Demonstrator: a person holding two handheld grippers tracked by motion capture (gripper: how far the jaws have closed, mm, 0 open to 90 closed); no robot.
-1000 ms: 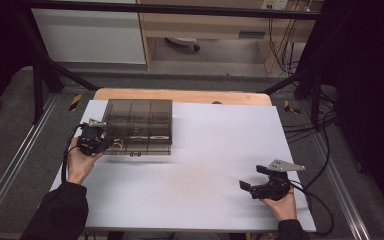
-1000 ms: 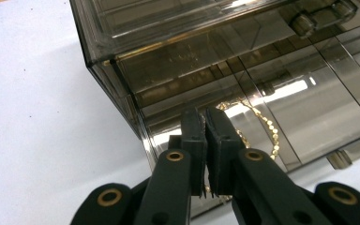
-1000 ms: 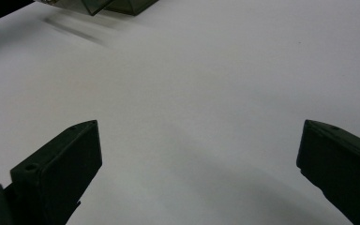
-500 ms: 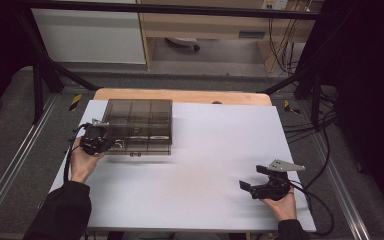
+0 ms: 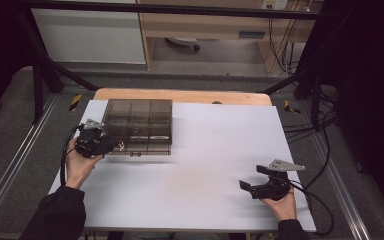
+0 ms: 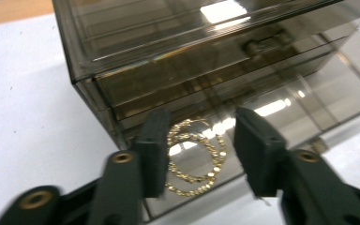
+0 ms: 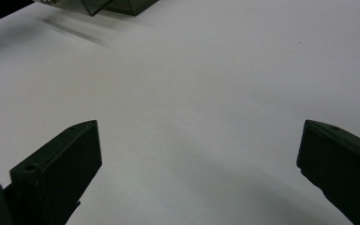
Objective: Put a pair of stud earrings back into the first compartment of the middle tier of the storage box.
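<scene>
Left hand-held gripper (image 6: 199, 154) jaws just opening, chain (image 6: 194, 157) lying loose in open drawer (image 6: 262, 117). You've dropped it; drawer needs shutting. Right hand-held gripper (image 7: 199, 164) spread, idle on desk (image 5: 220, 150).

1. The smoked organiser box (image 6: 215, 61) runs off the left gripper view's top and right edges.
2. The left gripper (image 6: 198, 140) is blurred; its left jaw covers part of the gold chain (image 6: 194, 161).
3. The right gripper (image 7: 197, 154) has its jaws cut by the picture's bottom and right edges.
</scene>
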